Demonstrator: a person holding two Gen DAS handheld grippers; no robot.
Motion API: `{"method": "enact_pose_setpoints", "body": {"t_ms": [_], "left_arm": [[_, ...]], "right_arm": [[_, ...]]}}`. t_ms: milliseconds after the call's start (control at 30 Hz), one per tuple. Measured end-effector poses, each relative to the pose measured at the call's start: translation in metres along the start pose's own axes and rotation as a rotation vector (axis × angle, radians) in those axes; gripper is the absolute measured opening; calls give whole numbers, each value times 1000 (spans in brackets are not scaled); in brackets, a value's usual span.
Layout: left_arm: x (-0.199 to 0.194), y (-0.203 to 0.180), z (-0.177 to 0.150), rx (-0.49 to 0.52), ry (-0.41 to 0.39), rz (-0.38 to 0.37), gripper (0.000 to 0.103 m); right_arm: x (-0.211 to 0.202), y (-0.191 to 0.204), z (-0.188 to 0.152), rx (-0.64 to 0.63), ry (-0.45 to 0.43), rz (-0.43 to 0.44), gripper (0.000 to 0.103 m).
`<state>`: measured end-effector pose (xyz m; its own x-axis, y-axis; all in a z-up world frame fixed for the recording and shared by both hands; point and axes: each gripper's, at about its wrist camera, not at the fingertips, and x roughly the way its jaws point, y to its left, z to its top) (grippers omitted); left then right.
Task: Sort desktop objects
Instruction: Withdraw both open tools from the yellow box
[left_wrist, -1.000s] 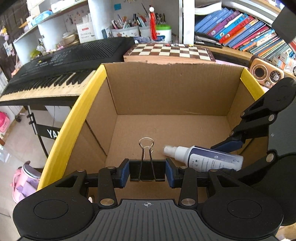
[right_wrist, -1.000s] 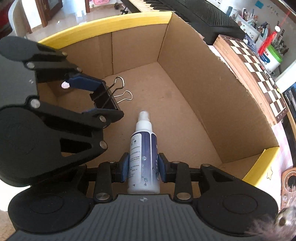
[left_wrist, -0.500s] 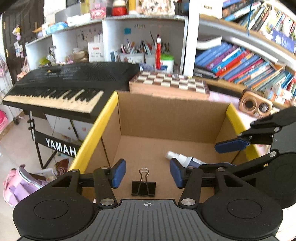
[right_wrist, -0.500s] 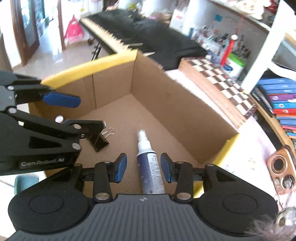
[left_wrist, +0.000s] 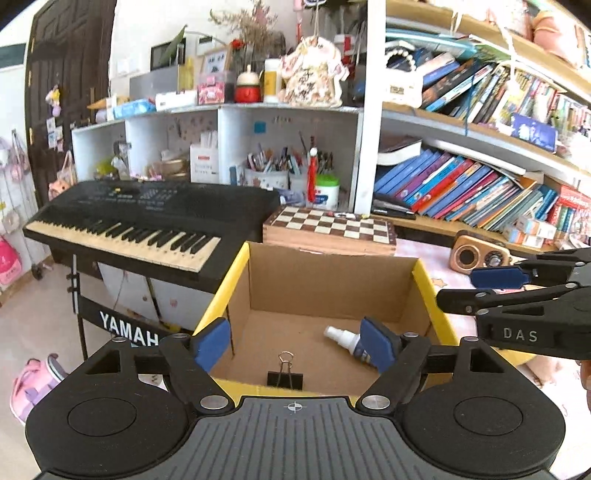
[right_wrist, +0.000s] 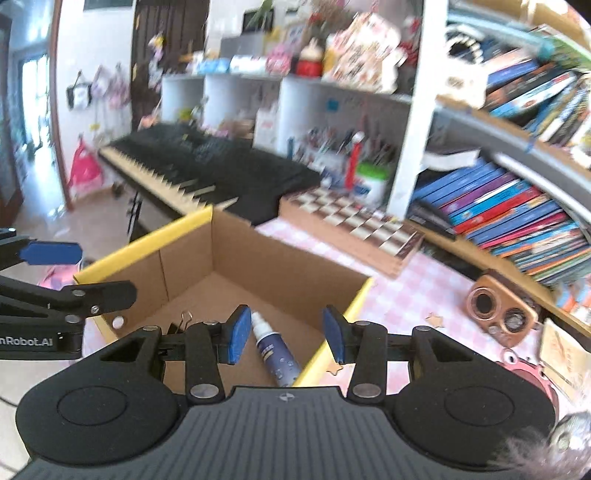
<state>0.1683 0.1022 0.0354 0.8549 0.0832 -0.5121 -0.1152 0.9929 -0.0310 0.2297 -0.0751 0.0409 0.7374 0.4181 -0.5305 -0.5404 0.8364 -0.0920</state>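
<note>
Both grippers, left (left_wrist: 295, 339) and right (right_wrist: 283, 334), just opened empty and lifted; clip (left_wrist: 284, 378) and spray bottle (right_wrist: 275, 352) now sit in the box (left_wrist: 236, 266), so I'm off hunting the next item.

Both wrist views look down, above cardboard box (left_wrist: 325, 291) (right_wrist: 258, 269); shared: box interior.

Below the left tongs (left_wrist: 293, 341), the binder clip (left_wrist: 284, 377) and spray bottle (left_wrist: 347, 340) lie in the cardboard box (left_wrist: 325, 284), chessboard (left_wrist: 328, 225) behind.
</note>
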Motion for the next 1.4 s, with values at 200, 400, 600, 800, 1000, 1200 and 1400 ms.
{"method": "enact_pose_setpoints", "body": {"t_ms": [200,400,600,800,1000,1200,1400], "left_arm": [[-32,4,-8,-31,-29,-5,83],[-63,6,-22,-49,-42,-10,87],[-85,12,-38,-87,-31,-17,88],[-103,17,-54,-97,-26,-16,88],[-117,18,-70,-102,-18,-16,88],[-127,13,-83,-87,-6,-30,88],[-133,5,-94,-75,11,-44,88]], "right_arm": [[-37,1,-20,88,-58,-81,41],[-73,5,-46,178,-83,-153,41],[-105,12,-72,248,-95,-226,42],[-128,19,-95,298,-78,-265,42],[-146,34,-111,306,-66,-283,42],[-160,46,-123,299,-58,-286,44],[-169,56,-136,298,-35,-286,47]]}}
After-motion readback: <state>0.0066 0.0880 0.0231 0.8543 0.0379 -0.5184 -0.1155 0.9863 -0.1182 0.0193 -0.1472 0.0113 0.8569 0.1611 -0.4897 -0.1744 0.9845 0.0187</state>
